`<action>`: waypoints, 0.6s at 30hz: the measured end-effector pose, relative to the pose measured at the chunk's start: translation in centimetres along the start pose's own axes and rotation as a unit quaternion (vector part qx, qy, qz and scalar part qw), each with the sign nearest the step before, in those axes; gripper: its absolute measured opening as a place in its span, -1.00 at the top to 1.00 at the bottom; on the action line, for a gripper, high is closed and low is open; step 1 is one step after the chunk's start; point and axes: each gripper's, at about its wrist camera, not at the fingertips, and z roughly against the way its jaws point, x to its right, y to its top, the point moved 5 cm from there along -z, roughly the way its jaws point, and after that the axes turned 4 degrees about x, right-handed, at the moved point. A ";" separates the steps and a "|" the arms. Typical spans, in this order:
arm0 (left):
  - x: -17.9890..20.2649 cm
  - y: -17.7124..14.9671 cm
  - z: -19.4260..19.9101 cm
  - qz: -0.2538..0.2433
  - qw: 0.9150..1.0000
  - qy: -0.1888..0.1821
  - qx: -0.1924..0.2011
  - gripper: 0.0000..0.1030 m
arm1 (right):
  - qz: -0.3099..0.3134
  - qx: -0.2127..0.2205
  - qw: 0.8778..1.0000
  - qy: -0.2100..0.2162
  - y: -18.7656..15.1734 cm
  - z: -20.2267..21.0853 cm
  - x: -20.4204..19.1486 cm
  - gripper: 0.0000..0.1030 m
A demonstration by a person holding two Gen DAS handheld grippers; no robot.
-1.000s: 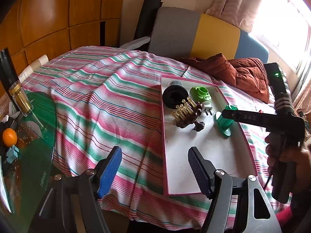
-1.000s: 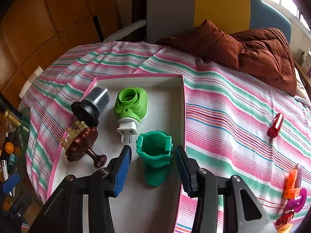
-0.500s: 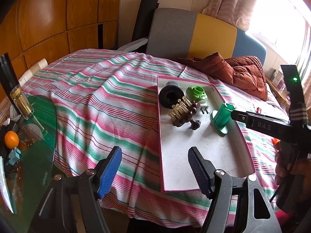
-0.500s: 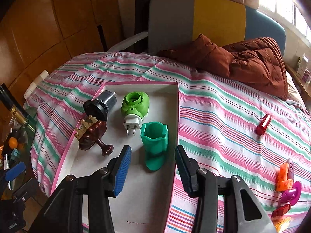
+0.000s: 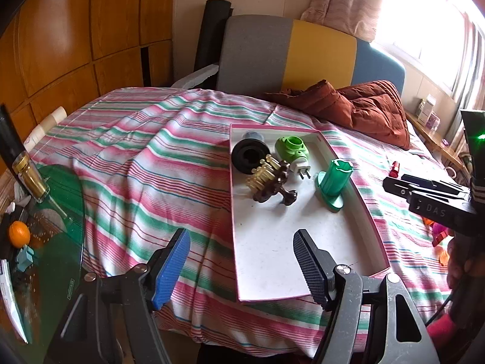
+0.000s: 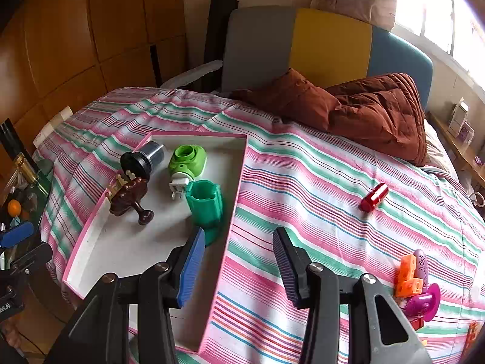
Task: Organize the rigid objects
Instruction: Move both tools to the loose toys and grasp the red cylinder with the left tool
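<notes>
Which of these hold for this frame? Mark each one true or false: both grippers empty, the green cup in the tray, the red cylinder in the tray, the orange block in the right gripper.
1. Both the left gripper and the right gripper are open and empty. True.
2. The green cup stands inside the pink-rimmed tray. True.
3. The red cylinder lies inside the tray. False: it lies on the striped bedspread, apart from the tray.
4. The right gripper holds the orange block. False: the block lies on the bedspread.
</notes>
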 end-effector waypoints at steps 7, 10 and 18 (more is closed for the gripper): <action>1.7 0.4 0.0 -0.022 1.000 -0.007 0.000 -0.38 | -0.015 -0.003 0.999 -0.040 -0.6 0.8 5.3 0.09; 2.6 0.6 0.0 -0.034 0.999 -0.011 0.003 -0.38 | -0.020 -0.004 0.998 -0.065 -0.7 1.1 7.9 0.09; 6.1 1.7 0.0 -0.072 0.997 -0.029 0.013 -0.38 | -0.065 0.005 0.989 -0.130 -1.3 2.4 16.7 0.09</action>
